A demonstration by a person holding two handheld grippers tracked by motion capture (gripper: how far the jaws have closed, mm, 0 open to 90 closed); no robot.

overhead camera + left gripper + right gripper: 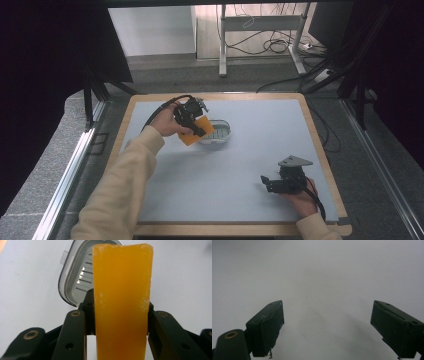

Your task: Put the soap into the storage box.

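My left gripper (198, 129) is shut on an orange block (194, 131), a flat slab that looks like a bar of soap (122, 297). It holds the slab just left of and over a white slotted dish (216, 131), whose ribbed inside (83, 277) shows behind the slab in the left gripper view. My right gripper (266, 182) rests low near the table's front right, jaws open, with nothing between them. In the right gripper view its fingertips (265, 326) stand wide apart over bare grey surface.
The grey table top (250, 155) has a wooden rim (320, 140). Beyond the far edge are a metal desk frame (260, 30) and loose cables (280, 47) on the floor. Dark curtains hang at both sides.
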